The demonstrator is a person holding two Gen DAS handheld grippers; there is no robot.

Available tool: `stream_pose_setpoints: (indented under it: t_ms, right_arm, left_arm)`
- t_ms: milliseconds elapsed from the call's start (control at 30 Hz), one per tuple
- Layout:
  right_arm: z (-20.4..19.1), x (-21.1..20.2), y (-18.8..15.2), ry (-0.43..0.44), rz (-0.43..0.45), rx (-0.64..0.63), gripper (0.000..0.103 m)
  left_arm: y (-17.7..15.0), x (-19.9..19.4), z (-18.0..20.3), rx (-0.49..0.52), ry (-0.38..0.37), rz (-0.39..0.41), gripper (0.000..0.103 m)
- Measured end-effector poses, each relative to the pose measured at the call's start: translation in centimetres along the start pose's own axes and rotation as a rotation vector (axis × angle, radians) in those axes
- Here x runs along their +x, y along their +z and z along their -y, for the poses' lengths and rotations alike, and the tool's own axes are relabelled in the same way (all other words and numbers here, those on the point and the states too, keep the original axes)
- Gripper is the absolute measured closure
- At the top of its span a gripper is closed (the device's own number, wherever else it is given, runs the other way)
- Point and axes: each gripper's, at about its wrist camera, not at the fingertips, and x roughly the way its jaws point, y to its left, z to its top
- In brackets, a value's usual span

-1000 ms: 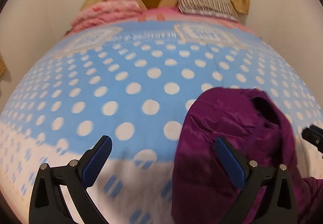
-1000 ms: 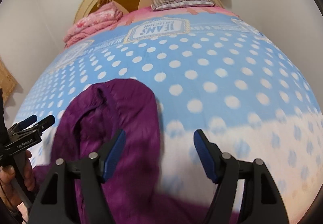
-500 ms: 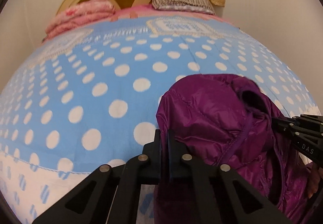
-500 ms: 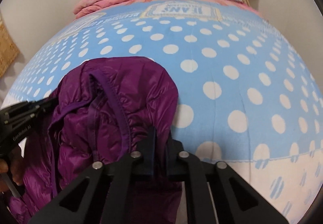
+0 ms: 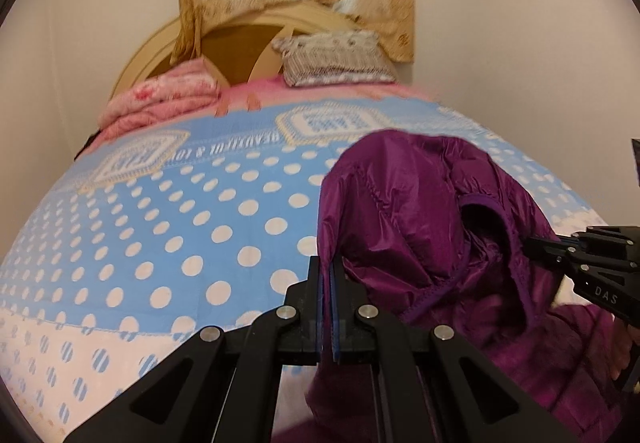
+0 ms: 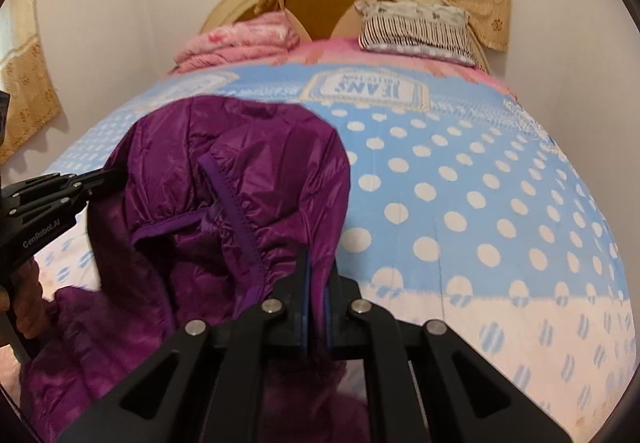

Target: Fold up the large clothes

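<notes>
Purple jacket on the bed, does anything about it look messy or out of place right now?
Nothing is damaged. The purple jacket is bunched and rumpled, not spread flat on the polka-dot bedspread. The left gripper and the right gripper are each shut on one of its edges.

My purple jacket (image 5: 408, 211) is glossy, crinkled quilted cloth; the bed (image 5: 160, 227) cover is soft matt printed cloth; my left hand-held gripper (image 5: 328, 307) is matt black plastic with shiny metal rivets
</notes>
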Motion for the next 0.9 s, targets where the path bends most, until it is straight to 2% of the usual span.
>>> stream_pose_setpoints:
  t_ms: [233, 367, 667, 800, 833, 867, 900]
  right_arm:
    - [-0.9, -4.4, -2.9, 0.044, 0.014, -0.03, 0.097]
    - [-0.6, -6.0, -5.1, 0.06, -0.009, -0.036, 0.097]
    - [-0.8, -7.1, -11.0, 0.048, -0.12, -0.031, 0.097]
    - [-0.3, -8.4, -12.5, 0.024, -0.15, -0.02, 0.096]
    - [-0.1, -8.9, -12.7, 0.015, -0.152, -0.011, 0.089]
    - [0.1, -9.4, -12.6, -0.008, -0.149, -0.004, 0.082]
    - [0.4, -10.0, -12.5, -0.025, -0.15, 0.008, 0.062]
  left_arm:
    - [-4.2, -7.2, 2.4, 0.075, -0.019, 0.083, 0.101]
    - [-7.2, -9.3, 3.6, 0.107, -0.022, 0.096, 0.101]
    - [-13.5, -11.8, 3.9, 0.085, -0.062, 0.007, 0.101]
    - [-14.9, -13.4, 3.7, 0.095, -0.056, -0.045, 0.098]
    - [-15.0, -13.8, 3.4, 0.085, -0.042, -0.058, 0.097]
    - [-15.0, -14.2, 3.1, 0.076, -0.026, -0.063, 0.091]
    - [-15.0, -14.7, 2.7, 0.063, -0.015, -0.059, 0.073]
